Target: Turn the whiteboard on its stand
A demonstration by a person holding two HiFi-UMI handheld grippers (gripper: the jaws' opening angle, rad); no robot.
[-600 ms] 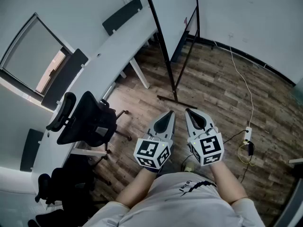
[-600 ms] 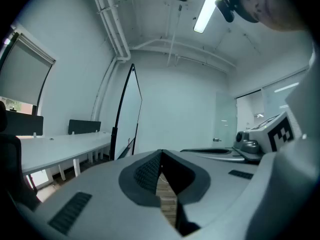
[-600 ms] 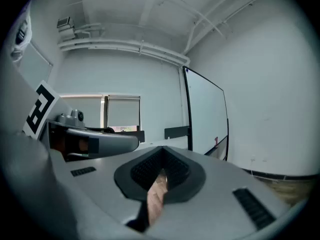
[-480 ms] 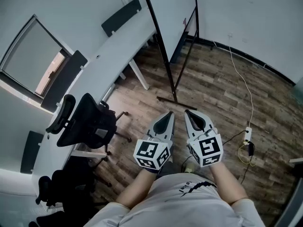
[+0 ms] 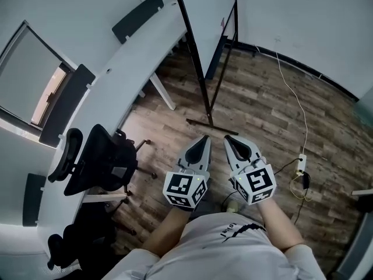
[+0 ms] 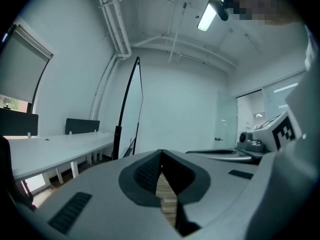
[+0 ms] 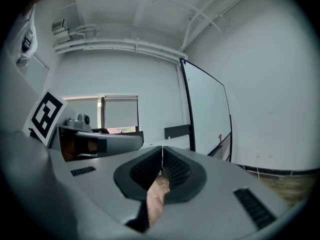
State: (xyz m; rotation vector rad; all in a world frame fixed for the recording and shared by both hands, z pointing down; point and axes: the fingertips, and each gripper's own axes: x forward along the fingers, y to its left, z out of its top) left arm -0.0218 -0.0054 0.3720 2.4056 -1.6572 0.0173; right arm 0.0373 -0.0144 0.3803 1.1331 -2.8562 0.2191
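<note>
**Whiteboard ahead, both grippers shut and empty**

Since the earlier frame the head view has swung a little. The whiteboard [image 5: 207,10] and its stand foot [image 5: 205,124] now sit slightly further left. The nearer chair [image 5: 96,156] has slid down and left in the frame. The two grippers keep the same place, side by side in front of the person's body and apart from the stand foot. The whiteboard stands upright on the floor [image 5: 262,109] beyond them, seen nearly edge-on.

Counted:
- Two grippers. The left gripper [image 5: 204,137] has its fingers pressed together on nothing, and the right gripper [image 5: 228,137] is likewise closed and empty.
- One whiteboard.
- One long white surface [image 5: 134,57] carrying three dark panels [image 5: 65,98].
- Two black chairs, the second chair [image 5: 70,244] at lower left.
- One white cable [image 5: 291,92] running to one power strip [image 5: 301,165].
</note>
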